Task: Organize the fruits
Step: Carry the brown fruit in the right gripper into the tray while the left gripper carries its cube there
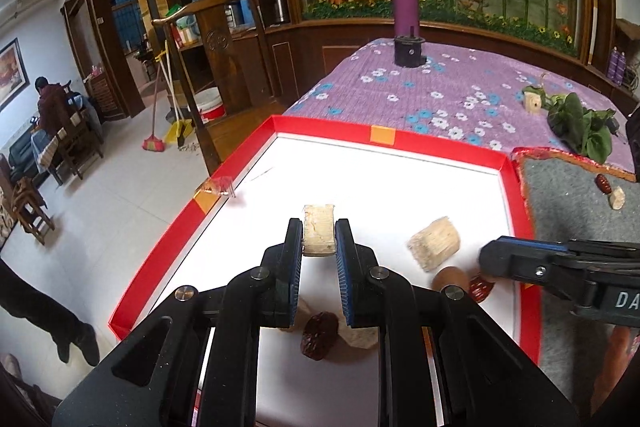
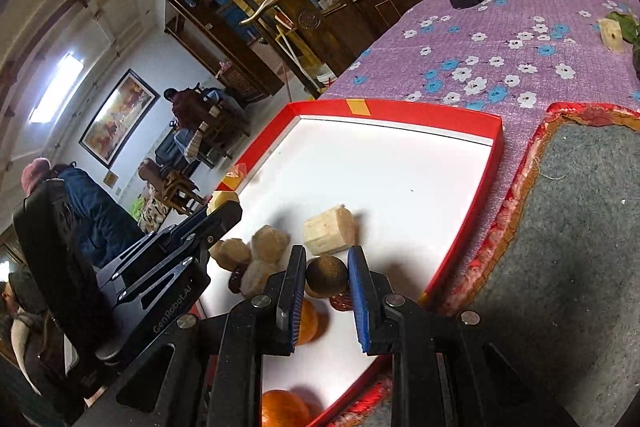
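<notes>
Two hand-held grippers work over a red-rimmed tray (image 1: 320, 126) with a white floor, which fills the middle of both views and sits on a table under a purple flowered cloth (image 1: 460, 87). At lower centre of the left wrist view, the left hand-held gripper (image 1: 319, 237) is clamped on a pale, fibrous cylinder chunk (image 1: 318, 229), its blue pads pressing the two flat-looking sides. At lower centre of the right wrist view, the right hand-held gripper (image 2: 326, 277) is closed around a small brown round fruit (image 2: 326, 275).

Other pieces lie loose on the tray: a second pale chunk (image 1: 434, 243) right of centre in the left view, a wrinkled dark red date (image 1: 319, 335) beneath the left jaws, several tan lumps (image 2: 256, 255) in a cluster, and an orange fruit (image 2: 284, 409) at the bottom edge of the right view. A date and a small pale piece (image 1: 616, 197) also rest on the grey mat (image 1: 580, 211) at right.

The pale chunks look light, stiff and dry, so a squeeze across the sides should hold well. The round brown fruit seems hard-shelled and prone to rolling; pads across its widest part suit it. Dates appear soft and small, wanting a gentle pinch along the middle.
</notes>
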`<act>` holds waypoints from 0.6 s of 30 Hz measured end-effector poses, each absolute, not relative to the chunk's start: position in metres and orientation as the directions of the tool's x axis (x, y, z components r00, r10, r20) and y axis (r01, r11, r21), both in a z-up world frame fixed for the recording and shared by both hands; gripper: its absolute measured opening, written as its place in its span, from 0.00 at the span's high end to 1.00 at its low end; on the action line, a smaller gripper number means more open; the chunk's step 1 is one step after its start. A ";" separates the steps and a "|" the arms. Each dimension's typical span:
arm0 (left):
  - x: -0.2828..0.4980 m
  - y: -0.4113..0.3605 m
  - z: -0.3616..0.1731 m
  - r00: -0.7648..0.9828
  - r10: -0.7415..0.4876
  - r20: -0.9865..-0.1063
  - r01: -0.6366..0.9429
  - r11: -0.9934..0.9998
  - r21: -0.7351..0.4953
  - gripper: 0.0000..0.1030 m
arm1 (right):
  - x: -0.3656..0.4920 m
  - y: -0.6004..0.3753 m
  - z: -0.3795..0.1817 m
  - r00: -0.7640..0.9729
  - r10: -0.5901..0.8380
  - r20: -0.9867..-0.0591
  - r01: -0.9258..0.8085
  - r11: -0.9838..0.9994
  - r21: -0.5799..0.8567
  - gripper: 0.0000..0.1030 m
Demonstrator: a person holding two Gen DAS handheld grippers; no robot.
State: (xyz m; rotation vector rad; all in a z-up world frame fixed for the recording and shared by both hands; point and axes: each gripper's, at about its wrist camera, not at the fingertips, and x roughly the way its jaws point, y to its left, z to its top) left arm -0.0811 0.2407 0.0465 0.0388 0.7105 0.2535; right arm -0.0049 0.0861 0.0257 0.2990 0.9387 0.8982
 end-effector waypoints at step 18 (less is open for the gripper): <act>-0.084 0.252 0.027 0.681 0.291 -0.672 -0.243 0.955 0.168 0.85 | -0.008 0.096 0.023 0.203 0.789 -0.581 -0.591 0.571 0.570 0.80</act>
